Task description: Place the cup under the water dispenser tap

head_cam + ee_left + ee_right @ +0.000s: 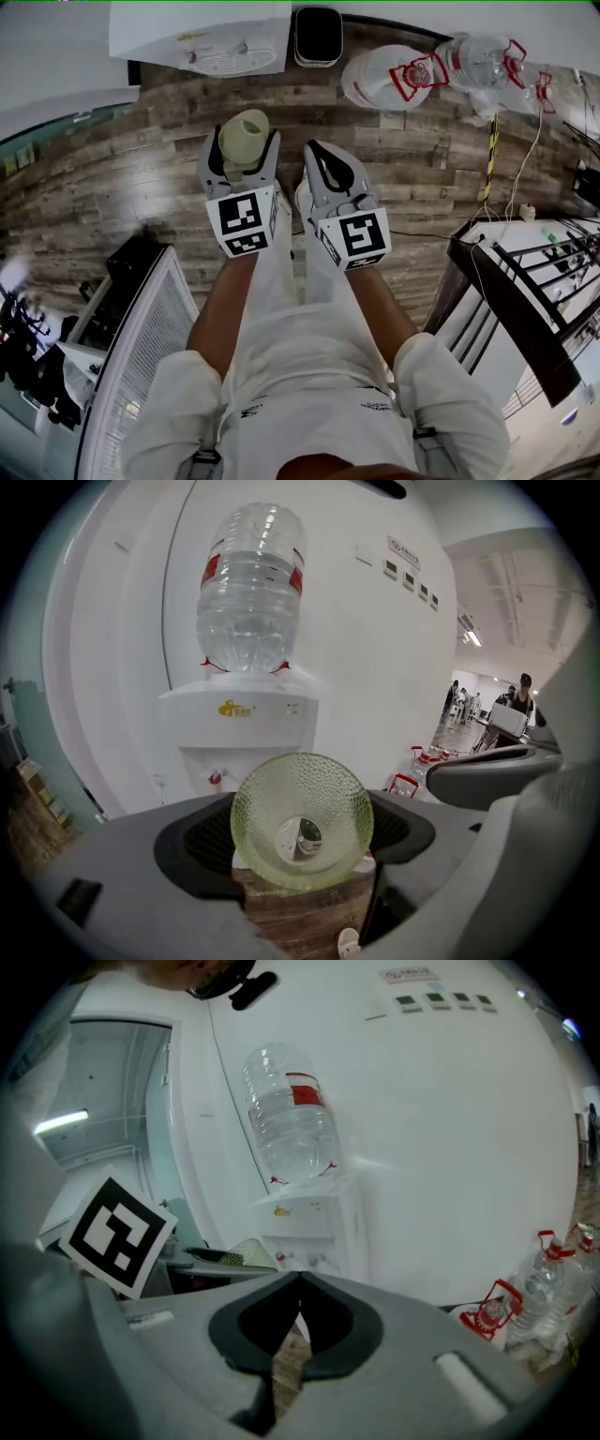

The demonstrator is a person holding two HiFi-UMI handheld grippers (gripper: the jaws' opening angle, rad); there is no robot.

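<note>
My left gripper [242, 152] is shut on a pale green, dimpled glass cup [246, 131], held on its side between the jaws. In the left gripper view the cup's [302, 803] mouth faces the camera, in front of the white water dispenser [239, 726] with its clear bottle [251, 588] on top. A red tap [217, 778] shows in the dispenser's recess, beyond the cup and to its left. My right gripper [315, 152] hangs beside the left one, shut with nothing in it; its tips [298, 1281] meet in the right gripper view. The dispenser [202, 37] stands ahead on the floor.
Wood-plank floor [112, 178] lies below. Several spare water bottles with red handles [417, 75] rest on the floor at the right of the dispenser. A black bin [318, 36] stands beside it. A dark table [506, 291] is at the right, a white radiator-like unit [141, 347] at the left.
</note>
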